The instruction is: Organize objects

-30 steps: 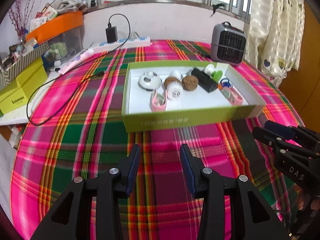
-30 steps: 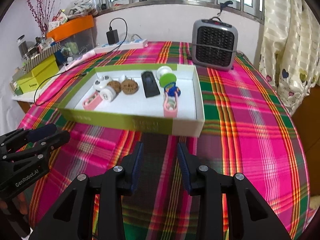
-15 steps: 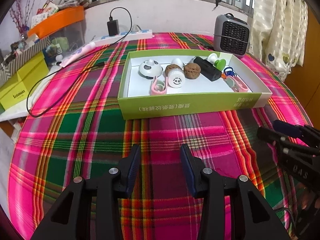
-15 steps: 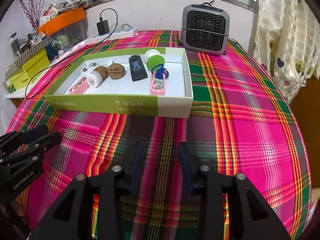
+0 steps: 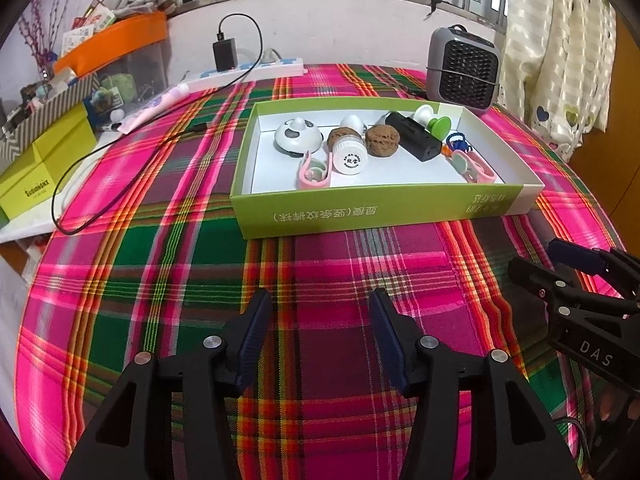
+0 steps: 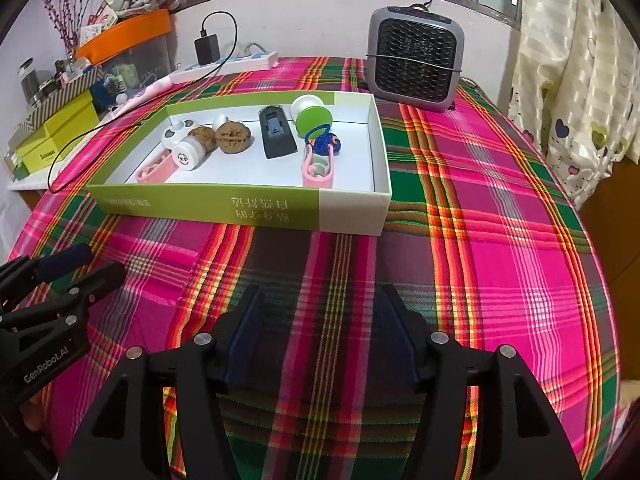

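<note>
The bench (image 5: 168, 264), under its pink and green plaid cloth, carries a shallow green box (image 5: 380, 210) toward its far edge, with a grey heater (image 6: 416, 62) at the far right corner and a power strip (image 5: 256, 72) along the far edge.

Set against a second ago, we have drawn both tools back toward the near edge: the box now sits a little farther off and squarer in each view, and nothing inside it has shifted.

All the small things we can see lie in the box: a black case (image 6: 276, 136), a green-and-white spool (image 6: 314, 116), a white spotted dome (image 5: 298, 138), two brown walnuts (image 5: 382, 141), a white capped jar (image 5: 350, 156), two pink clips (image 6: 318, 170) and a blue knotted toy (image 6: 324, 142). No loose thing shows on the cloth near us.

Our left tool (image 5: 318, 336) and right tool (image 6: 318, 332) both hover over bare cloth at the near edge, fingers spread and holding nothing.

We judge this fits either a tidy-up complete, with everything gathered in, or a pause ahead of sorting the box's contents; the pictures do not settle which.
</note>
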